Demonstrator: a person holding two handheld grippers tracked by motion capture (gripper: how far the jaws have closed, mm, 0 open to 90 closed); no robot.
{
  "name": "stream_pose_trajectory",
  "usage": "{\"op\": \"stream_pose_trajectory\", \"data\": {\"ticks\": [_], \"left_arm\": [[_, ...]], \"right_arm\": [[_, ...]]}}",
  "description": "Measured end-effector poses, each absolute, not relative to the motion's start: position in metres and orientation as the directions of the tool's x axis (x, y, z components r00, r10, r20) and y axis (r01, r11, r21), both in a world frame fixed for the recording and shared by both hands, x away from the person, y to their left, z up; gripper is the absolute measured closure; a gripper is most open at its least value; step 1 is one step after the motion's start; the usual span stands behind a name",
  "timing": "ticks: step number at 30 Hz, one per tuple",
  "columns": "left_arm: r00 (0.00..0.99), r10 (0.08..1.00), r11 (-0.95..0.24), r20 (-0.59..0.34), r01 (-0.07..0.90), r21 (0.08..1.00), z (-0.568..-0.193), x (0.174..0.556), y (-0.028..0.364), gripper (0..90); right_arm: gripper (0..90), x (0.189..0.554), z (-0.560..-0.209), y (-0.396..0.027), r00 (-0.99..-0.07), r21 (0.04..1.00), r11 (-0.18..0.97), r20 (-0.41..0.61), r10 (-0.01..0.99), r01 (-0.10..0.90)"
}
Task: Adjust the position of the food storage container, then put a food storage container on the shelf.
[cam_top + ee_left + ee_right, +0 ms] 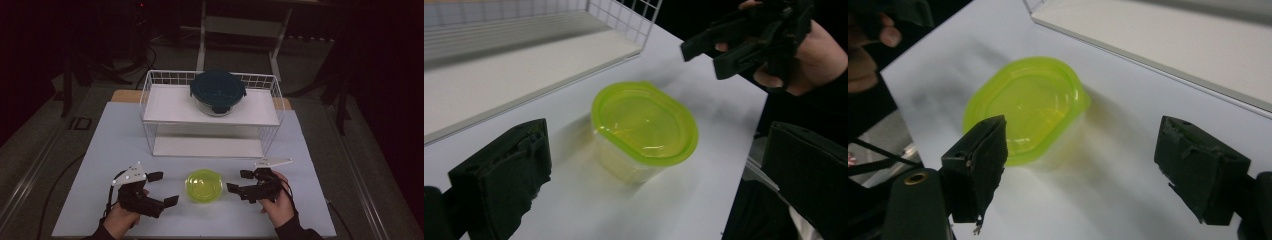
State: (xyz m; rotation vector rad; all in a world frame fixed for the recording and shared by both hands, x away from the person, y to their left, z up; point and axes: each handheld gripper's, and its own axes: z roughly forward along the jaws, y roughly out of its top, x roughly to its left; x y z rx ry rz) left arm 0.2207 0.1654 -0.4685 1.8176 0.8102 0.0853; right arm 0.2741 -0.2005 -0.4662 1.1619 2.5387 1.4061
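Dim room, dark floor all around, white tabletop lit up in the middle. Sitting at the table's 12 o'clock: a white wire rack with a dark-lidded glass container on its top shelf.

Down near 6 o'clock, between both hands: a small clear tub with a lime-green lid, lid on, resting flat on the table.

Left gripper at the tub's 9 o'clock, jaws spread wide, nothing between them, pads clear of the tub. Same story in the left gripper view: tub sitting out ahead, untouched.

Right gripper at the tub's 3 o'clock, jaws gaping too, holding nothing. From the right gripper view, tub just past the jaw tips, one pad overlapping the lid's edge in the picture, but can't tell for sure about contact; looks apart from above.

No brand, label or readable writing anywhere on tub, lids or rack.
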Motion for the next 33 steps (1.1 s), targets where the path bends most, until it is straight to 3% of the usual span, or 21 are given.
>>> {"op": "stream_pose_trajectory", "data": {"ticks": [7, 13, 29, 33], "left_arm": [[0.738, 0.547, -0.183, -0.396, 0.567, 0.803, -0.467, 0.236, 0.155, 0.0], [0.697, 0.547, -0.157, -0.464, 0.630, 0.761, -0.476, 0.244, 0.148, 0.0], [0.521, 0.560, -0.097, -0.644, 0.813, 0.573, -0.498, 0.261, 0.140, 0.0], [0.489, 0.557, -0.105, -0.671, 0.843, 0.527, -0.501, 0.263, 0.137, 8.3]], "right_arm": [[13.7, 0.278, -0.464, -0.187, -0.719, 0.707, 0.341, 0.338, 0.607, 0.620], [14.2, 0.280, -0.462, -0.178, -0.694, 0.683, 0.317, 0.387, 0.608, 0.659], [37.0, 0.290, -0.487, -0.179, -0.537, 0.528, 0.239, 0.533, 0.654, 0.815], [41.4, 0.291, -0.491, -0.177, -0.517, 0.502, 0.231, 0.560, 0.647, 0.833]]}}
